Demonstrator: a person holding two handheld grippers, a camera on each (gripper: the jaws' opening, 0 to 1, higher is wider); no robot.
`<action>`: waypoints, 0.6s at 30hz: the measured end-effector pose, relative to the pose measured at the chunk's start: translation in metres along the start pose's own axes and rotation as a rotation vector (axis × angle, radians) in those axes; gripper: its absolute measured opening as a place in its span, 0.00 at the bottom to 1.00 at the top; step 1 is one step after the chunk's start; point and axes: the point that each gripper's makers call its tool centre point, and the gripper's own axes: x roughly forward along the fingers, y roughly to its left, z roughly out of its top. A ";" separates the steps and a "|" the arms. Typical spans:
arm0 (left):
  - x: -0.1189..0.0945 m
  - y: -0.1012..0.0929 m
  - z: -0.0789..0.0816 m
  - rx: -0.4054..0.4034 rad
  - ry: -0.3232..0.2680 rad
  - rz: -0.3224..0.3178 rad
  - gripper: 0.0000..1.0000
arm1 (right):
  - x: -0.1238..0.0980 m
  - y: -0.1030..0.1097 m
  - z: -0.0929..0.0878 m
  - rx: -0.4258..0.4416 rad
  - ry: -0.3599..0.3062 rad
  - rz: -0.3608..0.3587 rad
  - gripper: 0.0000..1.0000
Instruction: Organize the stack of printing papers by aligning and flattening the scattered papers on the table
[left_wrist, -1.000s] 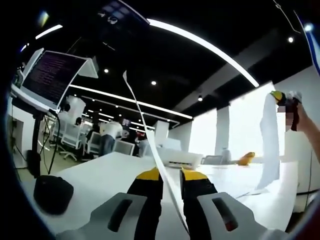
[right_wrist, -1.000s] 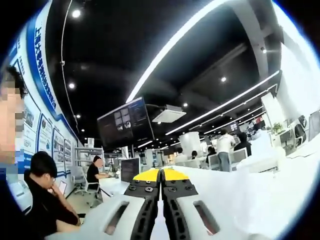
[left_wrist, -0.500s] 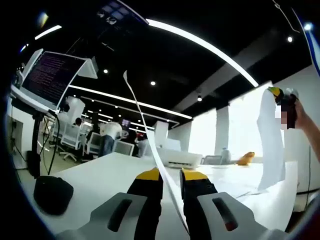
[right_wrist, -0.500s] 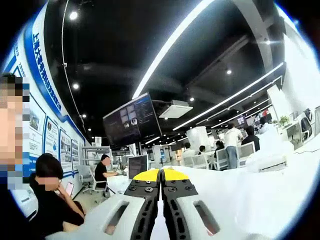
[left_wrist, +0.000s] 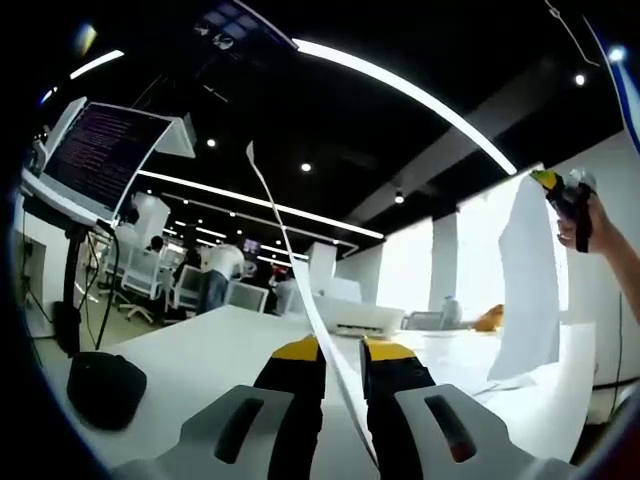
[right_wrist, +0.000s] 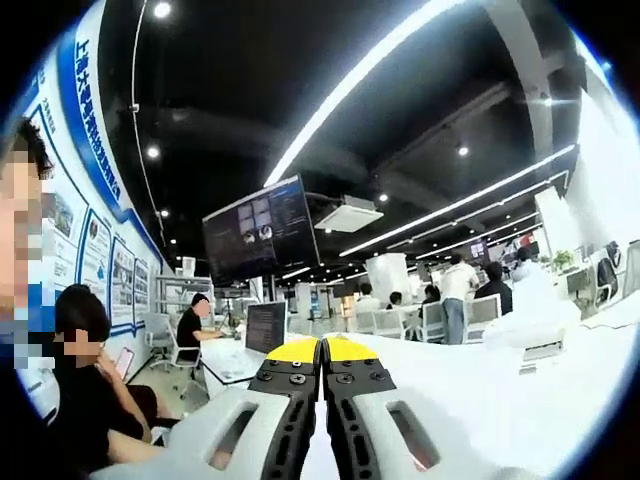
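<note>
My left gripper (left_wrist: 343, 350) points up and over the white table (left_wrist: 200, 350). A paper sheet (left_wrist: 285, 250) stands edge-on between its yellow-tipped jaws and curves up to the left, gripped there. At the far right of the left gripper view, my right gripper (left_wrist: 555, 188) is held high in a hand, and a second white sheet (left_wrist: 525, 290) hangs from it over more white paper (left_wrist: 470, 372) lying on the table. In the right gripper view, my right gripper (right_wrist: 322, 348) has its jaws pressed together, with a sliver of white paper (right_wrist: 321, 458) between them low down.
A black rounded object (left_wrist: 100, 385) lies on the table at the left, beside a monitor (left_wrist: 100, 150) on a stand. A white printer (left_wrist: 355, 315) and a yellow thing (left_wrist: 490, 318) sit at the far side. A seated person (right_wrist: 90, 400) is at the left.
In the left gripper view, the right gripper and its hanging sheet have shifted a little left, and the sheet now shows a broader face. The left gripper and its sheet have stayed put.
</note>
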 end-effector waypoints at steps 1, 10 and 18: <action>0.000 0.000 0.000 0.001 0.002 0.000 0.18 | 0.001 0.002 0.000 -0.004 0.003 -0.003 0.00; 0.000 -0.001 0.000 0.001 0.003 -0.002 0.18 | 0.006 0.011 0.008 -0.075 0.014 -0.025 0.00; 0.000 -0.003 -0.001 0.000 0.005 -0.007 0.18 | 0.022 0.014 0.000 -0.108 0.063 -0.026 0.00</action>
